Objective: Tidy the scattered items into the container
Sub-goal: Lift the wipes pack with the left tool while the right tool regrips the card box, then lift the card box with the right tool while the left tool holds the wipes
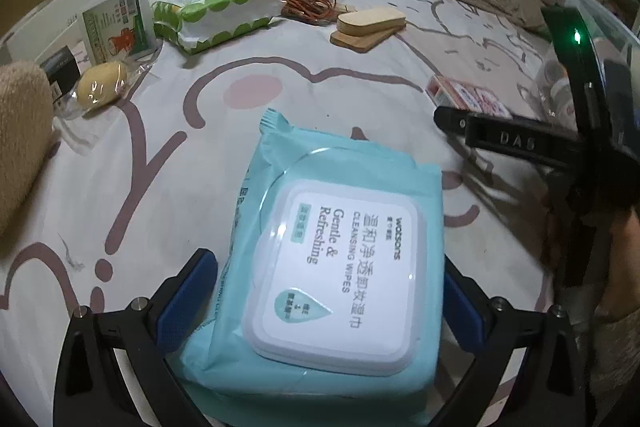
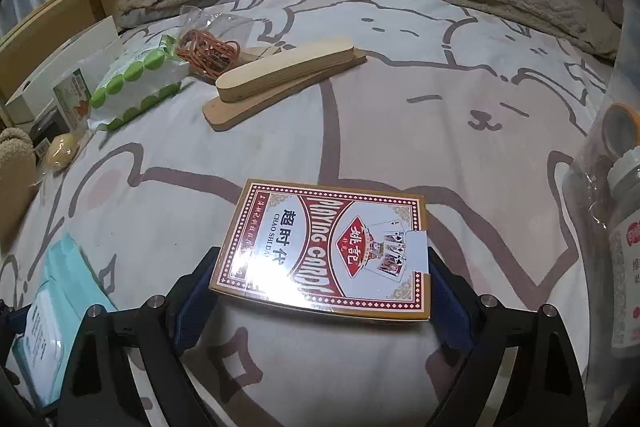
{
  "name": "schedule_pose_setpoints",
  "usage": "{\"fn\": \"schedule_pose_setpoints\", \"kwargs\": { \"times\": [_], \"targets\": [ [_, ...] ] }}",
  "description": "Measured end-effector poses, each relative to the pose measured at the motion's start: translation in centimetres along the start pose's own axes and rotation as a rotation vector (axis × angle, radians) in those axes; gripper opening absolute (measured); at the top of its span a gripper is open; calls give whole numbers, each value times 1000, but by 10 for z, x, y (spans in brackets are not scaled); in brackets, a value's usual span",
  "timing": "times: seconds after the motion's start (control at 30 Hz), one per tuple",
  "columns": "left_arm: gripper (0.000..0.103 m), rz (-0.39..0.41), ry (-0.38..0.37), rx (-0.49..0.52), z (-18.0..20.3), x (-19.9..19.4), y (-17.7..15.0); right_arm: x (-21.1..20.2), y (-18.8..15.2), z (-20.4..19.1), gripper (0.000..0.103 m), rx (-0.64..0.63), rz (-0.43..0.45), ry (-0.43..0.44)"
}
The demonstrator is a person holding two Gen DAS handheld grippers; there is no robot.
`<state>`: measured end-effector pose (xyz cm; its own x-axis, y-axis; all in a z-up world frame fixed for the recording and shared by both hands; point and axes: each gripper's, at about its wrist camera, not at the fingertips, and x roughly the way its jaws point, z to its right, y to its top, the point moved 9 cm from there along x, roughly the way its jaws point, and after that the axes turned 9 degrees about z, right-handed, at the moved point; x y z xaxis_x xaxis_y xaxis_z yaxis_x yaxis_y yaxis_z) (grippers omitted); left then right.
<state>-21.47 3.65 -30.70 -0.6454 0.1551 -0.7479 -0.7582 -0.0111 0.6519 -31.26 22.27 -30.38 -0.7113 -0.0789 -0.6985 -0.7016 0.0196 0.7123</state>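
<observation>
While both grippers each carry one item over the bed, the scene reads left to right as follows.

Leftover items: a green box (image 1: 120, 23), a wrapped yellow item (image 1: 100, 87), a green-dotted pack (image 1: 216, 15), a coil of orange cord (image 1: 304, 1) and two wooden pieces (image 1: 368, 25) lie scattered on the bedsheet (image 1: 160, 187), well apart from the container.

Left gripper (image 1: 320, 303): fingers pressed against both sides of the wipes pack (image 1: 340, 259), gripping it above the sheet.

Wipes label: "watsons", "CLEANSING WIPES", "Gentle & Refreshing", plus Chinese text.

Right gripper (image 2: 316, 287): fingers pressed on both edges of the card box (image 2: 324, 251), gripping it.

Card box label: "PLAYING CARDS", "CHAO SHI DAI", Chinese characters.

Container (image 2: 624, 107): clear-walled, at the far right edge; a bottle (image 2: 628, 255) and an orange-rimmed item (image 2: 620, 131) sit inside.

Step in hand: judged as carrying the two gripped items toward the container.

Next move: swing each item rightward over the container rim, one gripper at a time to avoid collision, then release.

Other writing: "DAS" on the right gripper as seen by the left camera.
</observation>
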Motion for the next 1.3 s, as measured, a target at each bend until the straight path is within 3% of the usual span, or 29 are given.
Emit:
{"fn": "schedule_pose_setpoints", "kwargs": {
  "times": [0.1,0.33,0.73,1.07,1.3],
  "targets": [
    [101,12,-24,-21,3,-1,3,0,0,0,93,1,3,1],
    [89,33,-26,22,9,-4,5,-6,4,-2,93,2,20,6],
    [83,61,-43,6,8,-11,6,-36,11,-13,92,0,73,55],
    [83,40,-30,74,15,-20,-5,-49,-38,-34,92,-159,-102,51],
    [86,19,9,124,16,-15,-11,-40,-34,-31,93,-131,-100,20]
  ]
}}
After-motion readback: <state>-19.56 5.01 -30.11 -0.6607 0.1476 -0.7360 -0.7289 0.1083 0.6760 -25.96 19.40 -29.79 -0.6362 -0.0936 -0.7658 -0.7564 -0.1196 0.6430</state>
